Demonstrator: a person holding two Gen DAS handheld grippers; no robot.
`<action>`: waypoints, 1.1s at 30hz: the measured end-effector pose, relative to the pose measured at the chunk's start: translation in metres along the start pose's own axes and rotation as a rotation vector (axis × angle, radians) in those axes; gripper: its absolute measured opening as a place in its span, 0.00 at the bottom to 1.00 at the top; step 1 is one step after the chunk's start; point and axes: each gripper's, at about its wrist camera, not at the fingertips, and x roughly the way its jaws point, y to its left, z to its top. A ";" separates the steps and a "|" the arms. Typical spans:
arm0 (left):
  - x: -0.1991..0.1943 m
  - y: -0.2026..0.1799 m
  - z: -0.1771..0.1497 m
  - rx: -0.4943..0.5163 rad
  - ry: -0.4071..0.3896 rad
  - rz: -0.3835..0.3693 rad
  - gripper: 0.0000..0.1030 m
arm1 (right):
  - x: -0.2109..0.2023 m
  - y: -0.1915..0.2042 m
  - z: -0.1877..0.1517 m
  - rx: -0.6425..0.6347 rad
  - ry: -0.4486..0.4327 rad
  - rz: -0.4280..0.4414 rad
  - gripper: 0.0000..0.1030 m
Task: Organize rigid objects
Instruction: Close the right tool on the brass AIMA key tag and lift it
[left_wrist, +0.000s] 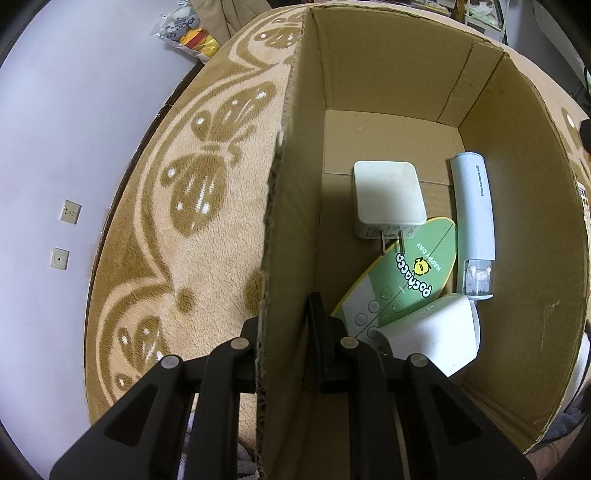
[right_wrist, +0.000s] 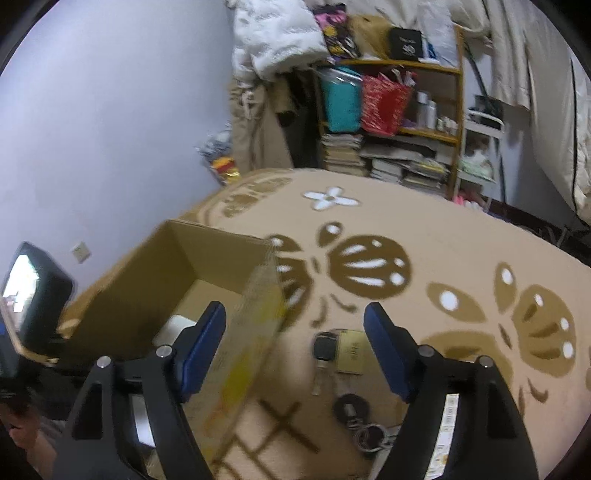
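The box (left_wrist: 369, 92) stands open on the rug (left_wrist: 177, 206). On its floor lie a white charger (left_wrist: 388, 195) with its prongs resting on a green oval card (left_wrist: 413, 269), a pale blue tube (left_wrist: 474, 221) beside them along the right wall, and a white block (left_wrist: 432, 332) lying over the card's near end. The left gripper (left_wrist: 282, 325) straddles the box's left wall, one finger outside and one inside, clamped on the cardboard.

In the right wrist view the same box (right_wrist: 155, 266) sits to the left, blurred. The right gripper (right_wrist: 295, 339) hovers with its blue pads (right_wrist: 201, 339) spread wide, holding nothing. Between them, on the rug (right_wrist: 443, 240), lie a car key (right_wrist: 325, 349) touching a tan card (right_wrist: 351, 350), with a key ring (right_wrist: 354, 410) nearer the camera. A shelf (right_wrist: 406, 122) crowded with books and bags stands behind the rug.
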 end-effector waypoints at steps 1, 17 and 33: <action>0.000 0.000 0.000 0.000 0.000 0.001 0.15 | 0.002 -0.004 0.000 0.007 0.009 0.000 0.79; -0.001 0.000 0.000 0.002 0.001 -0.002 0.14 | 0.087 -0.060 -0.017 0.198 0.281 0.012 0.79; 0.001 -0.001 0.000 0.005 0.005 0.004 0.14 | 0.109 -0.038 -0.029 0.133 0.312 -0.004 0.56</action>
